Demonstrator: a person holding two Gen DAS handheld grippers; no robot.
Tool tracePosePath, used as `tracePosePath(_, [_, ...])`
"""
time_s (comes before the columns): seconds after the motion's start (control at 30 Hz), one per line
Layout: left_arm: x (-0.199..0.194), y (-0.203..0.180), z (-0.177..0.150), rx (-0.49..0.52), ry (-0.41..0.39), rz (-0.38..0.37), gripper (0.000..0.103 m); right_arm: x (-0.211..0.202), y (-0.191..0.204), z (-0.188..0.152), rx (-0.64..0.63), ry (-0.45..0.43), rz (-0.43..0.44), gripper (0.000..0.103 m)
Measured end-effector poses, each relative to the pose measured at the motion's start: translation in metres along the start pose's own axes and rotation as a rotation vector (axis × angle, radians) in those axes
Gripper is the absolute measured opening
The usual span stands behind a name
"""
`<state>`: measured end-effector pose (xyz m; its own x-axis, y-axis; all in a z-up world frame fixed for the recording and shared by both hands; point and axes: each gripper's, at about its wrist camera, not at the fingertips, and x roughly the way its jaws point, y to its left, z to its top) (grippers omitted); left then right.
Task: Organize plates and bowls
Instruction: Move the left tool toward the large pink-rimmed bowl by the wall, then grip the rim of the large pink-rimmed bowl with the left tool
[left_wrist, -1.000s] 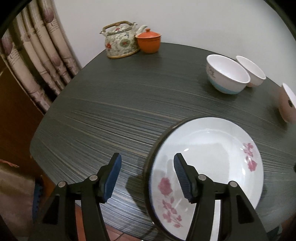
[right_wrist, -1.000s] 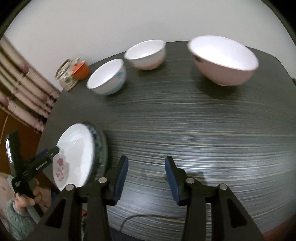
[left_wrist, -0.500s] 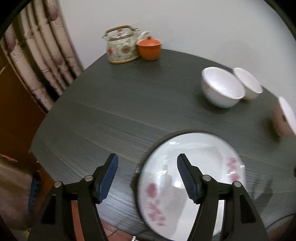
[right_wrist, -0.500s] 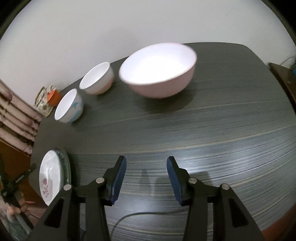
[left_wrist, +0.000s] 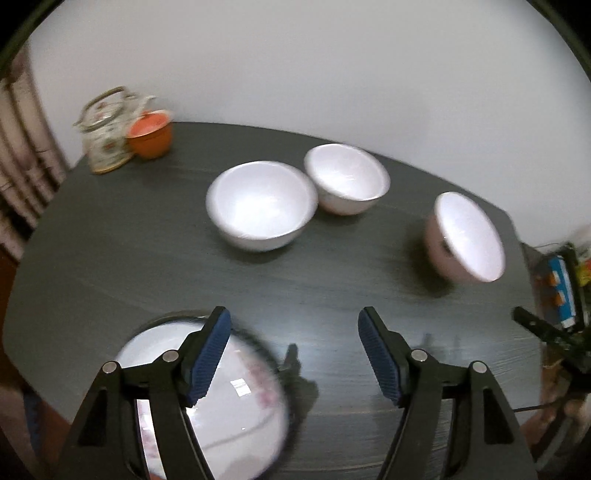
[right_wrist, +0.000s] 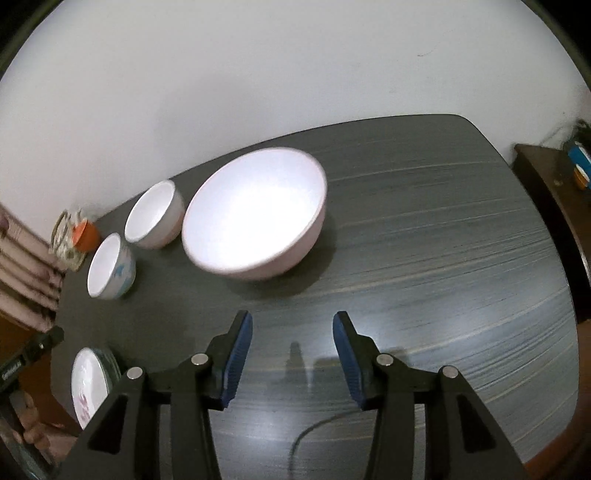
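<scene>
Nearest, the left gripper (left_wrist: 293, 356) hangs spread and empty above the stacked plates (left_wrist: 207, 402), which sit at the table (right_wrist: 443, 258) edge, apparently already gathered. Likewise the right gripper (right_wrist: 292, 360) is spread, holding nothing, aimed level at the large pink bowl (right_wrist: 255, 214). Farther off, two small bowls (right_wrist: 153, 214) wait side by side, probably for nesting.

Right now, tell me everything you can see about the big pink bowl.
The big pink bowl is the largest of three bowls: pale pink outside, glossy white inside, apparently empty, looking like glazed ceramic or melamine. It stands upright on the dark table, right of the small pinkish bowl; whether they touch is unclear. The open right gripper faces it, apart.
</scene>
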<state>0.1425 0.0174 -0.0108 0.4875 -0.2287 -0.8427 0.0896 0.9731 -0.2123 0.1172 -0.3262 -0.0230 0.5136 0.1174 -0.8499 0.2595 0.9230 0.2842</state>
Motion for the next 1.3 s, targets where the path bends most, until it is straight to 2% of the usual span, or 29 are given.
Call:
tracePosePath(0.17, [0.012, -0.039, 0.027, -0.003, 0.014, -0.075, 0.068, 0.002, -0.013, 0.029, 0.05, -0.018, 0.02, 0.047])
tracePosePath(0.4, [0.053, -0.088, 0.059, -0.037, 0.089, -0.172, 0.068, 0.031, -0.022, 0.056, 0.121, 0.015, 0.06, 0.047])
tracePosePath(0.47, [0.067, -0.102, 0.066, -0.036, 0.104, -0.196, 0.068, 0.04, -0.024, 0.06, 0.137, 0.026, 0.043, 0.047])
tracePosePath(0.63, [0.093, -0.127, 0.071, -0.022, 0.123, -0.185, 0.068, 0.062, -0.022, 0.069, 0.125, 0.036, 0.031, 0.047])
tracePosePath(0.9, [0.14, -0.141, 0.075, -0.037, 0.187, -0.15, 0.065, 0.083, -0.016, 0.08, 0.106, 0.037, 0.005, 0.047])
tracePosePath(1.07, [0.157, -0.146, 0.072, -0.028, 0.211, -0.144, 0.055, 0.091, -0.02, 0.083, 0.111, 0.042, -0.001, 0.046])
tracePosePath(1.13, [0.16, -0.148, 0.07, -0.021, 0.212, -0.145, 0.051, 0.093, -0.023, 0.084, 0.116, 0.05, 0.014, 0.037])
tracePosePath(1.3, [0.165, -0.146, 0.067, -0.029, 0.225, -0.146, 0.03, 0.1, -0.024, 0.083, 0.139, 0.077, 0.034, 0.02])
